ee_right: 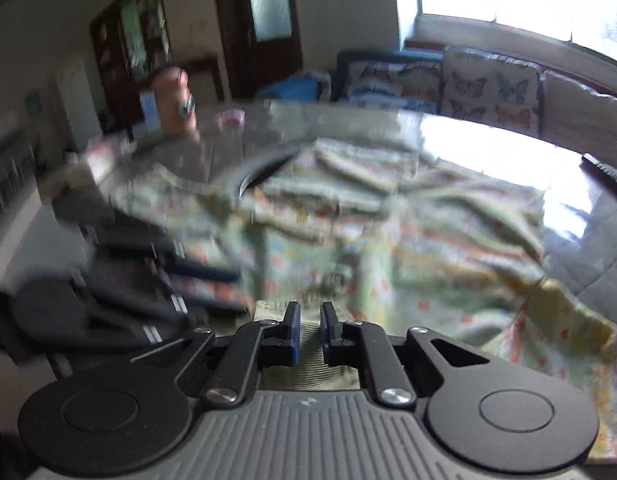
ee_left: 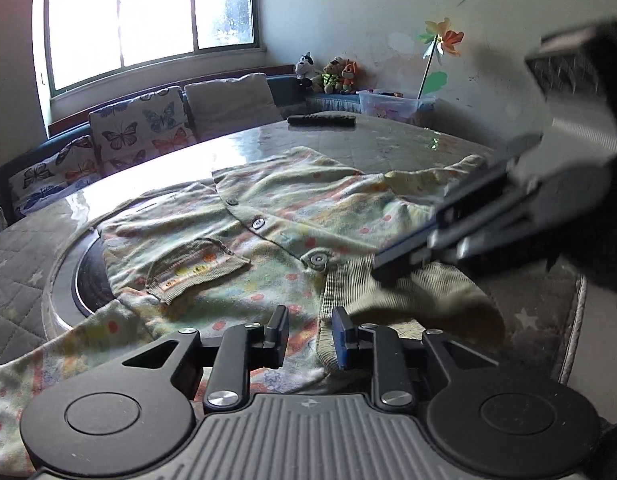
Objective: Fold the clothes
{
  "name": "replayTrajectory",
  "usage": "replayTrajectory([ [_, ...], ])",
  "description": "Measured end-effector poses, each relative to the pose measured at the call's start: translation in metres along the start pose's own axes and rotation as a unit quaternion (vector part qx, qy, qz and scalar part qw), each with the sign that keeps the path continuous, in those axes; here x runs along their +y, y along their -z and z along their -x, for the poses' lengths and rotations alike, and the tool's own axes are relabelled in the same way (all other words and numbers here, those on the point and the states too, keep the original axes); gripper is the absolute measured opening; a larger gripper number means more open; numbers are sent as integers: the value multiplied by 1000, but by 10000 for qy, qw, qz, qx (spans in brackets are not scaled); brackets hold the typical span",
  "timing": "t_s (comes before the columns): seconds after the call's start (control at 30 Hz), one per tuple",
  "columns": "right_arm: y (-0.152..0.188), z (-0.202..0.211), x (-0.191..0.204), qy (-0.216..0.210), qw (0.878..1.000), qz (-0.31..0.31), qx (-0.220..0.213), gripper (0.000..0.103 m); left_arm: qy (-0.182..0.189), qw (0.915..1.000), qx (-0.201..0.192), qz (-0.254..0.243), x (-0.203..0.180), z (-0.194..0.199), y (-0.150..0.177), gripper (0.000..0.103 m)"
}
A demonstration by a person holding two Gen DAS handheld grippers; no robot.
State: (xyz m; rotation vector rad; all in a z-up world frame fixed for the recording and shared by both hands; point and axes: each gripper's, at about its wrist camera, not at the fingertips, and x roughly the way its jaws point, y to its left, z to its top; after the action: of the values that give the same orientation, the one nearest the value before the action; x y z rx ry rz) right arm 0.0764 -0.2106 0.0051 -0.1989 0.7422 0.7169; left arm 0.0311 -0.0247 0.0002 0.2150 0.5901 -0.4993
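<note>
A round table [ee_left: 156, 160] is covered by a spread floral cardigan [ee_left: 268, 208], 3 buttons seen. The left gripper [ee_left: 310, 334] is held narrowly parted over its near hem. The right gripper [ee_right: 310, 330], narrowly parted, straddles ribbed hem; grip cannot be told.

Soft fleecy cloth shirt [ee_left: 268, 216] with ribbed cuffs, glossy smooth tabletop [ee_left: 156, 164]

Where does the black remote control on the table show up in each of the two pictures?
Left wrist view: the remote control lies at the far edge of the table, upper middle of the picture, beyond the flowery garment.
Right wrist view: only a dark sliver of it shows at the right edge.
Shared landmark: the butterfly cushions behind the table.
</note>
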Motion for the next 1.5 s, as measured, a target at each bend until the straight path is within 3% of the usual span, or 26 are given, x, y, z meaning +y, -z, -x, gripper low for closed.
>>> replayTrajectory([
  [0.13,12,-3,6,137,9997,206,71,11,41,9998,-190,57,3,5,-13,26],
  [0.3,14,16,-8,116,9996,-209,-138,16,262,9993,-242,139,-3,-14,-28,26],
  [0.5,19,43,-61,1058,9891,-897,-504,23,569,9982,-120,109,-19,-38,-34,26],
  [0.6,30,51,-102,1849,9722,-1353,-490,27,711,9975,-7,-26,-28,-44,-30,26],
  [0.73,45,61,-156,2869,9370,-1946,-442,29,814,9965,149,-107,-34,-50,-23,26],
  [0.87,57,59,-201,3373,9114,-2345,-229,29,837,9962,180,-141,-35,-51,-19,26],
  [0.97,61,54,-222,3480,9045,-2458,-199,37,845,9961,190,-137,-35,-51,-19,26],
  [1.13,57,45,-238,3496,9048,-2413,-307,37,862,9959,174,-218,-36,-51,-18,26],
  [1.5,62,54,-205,3166,9185,-2320,-479,38,863,9957,113,-322,-36,-48,-14,26],
])
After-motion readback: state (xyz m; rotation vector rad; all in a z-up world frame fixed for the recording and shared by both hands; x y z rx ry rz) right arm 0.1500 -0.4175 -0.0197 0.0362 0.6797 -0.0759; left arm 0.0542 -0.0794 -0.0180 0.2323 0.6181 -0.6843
